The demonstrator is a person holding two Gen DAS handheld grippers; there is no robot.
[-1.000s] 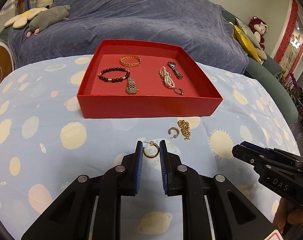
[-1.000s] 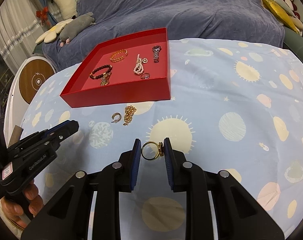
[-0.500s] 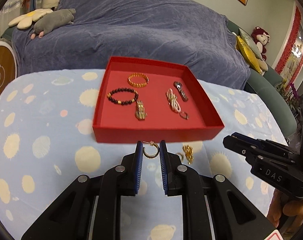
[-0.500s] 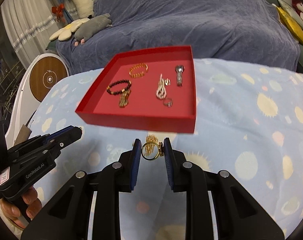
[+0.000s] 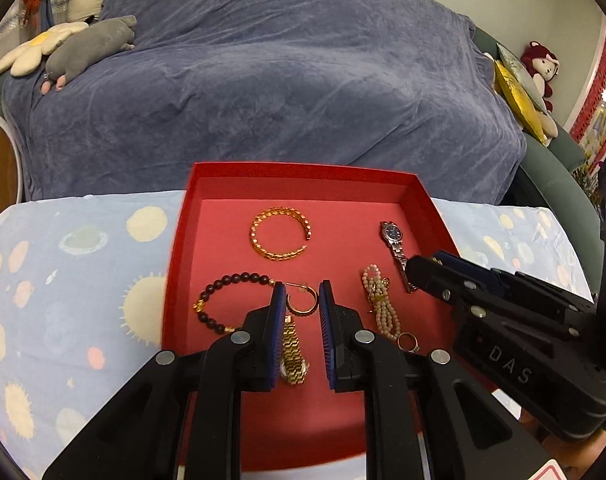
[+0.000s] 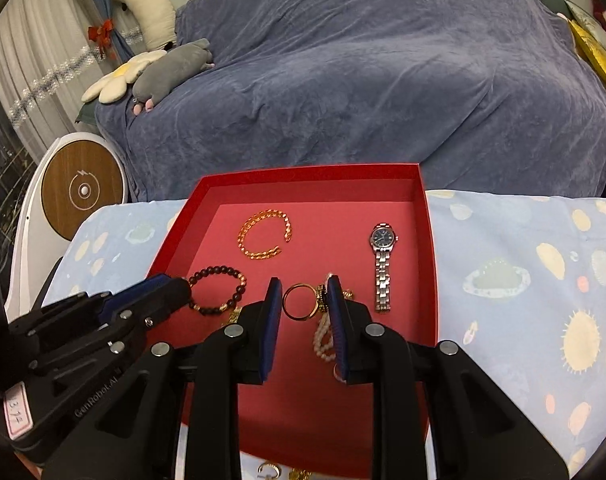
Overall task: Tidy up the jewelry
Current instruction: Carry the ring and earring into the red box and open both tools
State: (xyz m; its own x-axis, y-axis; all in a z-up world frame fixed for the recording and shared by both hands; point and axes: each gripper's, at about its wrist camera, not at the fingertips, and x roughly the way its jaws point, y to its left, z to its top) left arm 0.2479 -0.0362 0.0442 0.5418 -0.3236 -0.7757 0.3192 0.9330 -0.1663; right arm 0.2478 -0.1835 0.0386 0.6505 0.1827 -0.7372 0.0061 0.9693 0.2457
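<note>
A red tray (image 5: 303,172) (image 6: 311,174) sits on the blue patterned tablecloth. My left gripper (image 5: 301,300) is shut on a gold hoop earring (image 5: 302,303) and holds it over the tray. My right gripper (image 6: 304,300) is shut on a gold ring (image 6: 301,302) over the tray, beside the left one. In the tray lie a gold bangle (image 5: 280,238), a dark bead bracelet (image 5: 223,300), a gold watch (image 5: 293,356), a pearl bracelet (image 5: 381,304), a silver watch (image 6: 382,264) and a small ring (image 5: 407,342).
A gold hoop earring (image 6: 269,470) and a gold chain (image 6: 299,474) lie on the cloth just in front of the tray. A sofa under a blue-grey cover (image 5: 263,80) with plush toys stands behind the table. A round white device (image 6: 81,192) stands at the left.
Both grippers have lifted off the cloth and moved forward over the red tray, each still holding its piece. The tray now fills the lower middle of both views.
</note>
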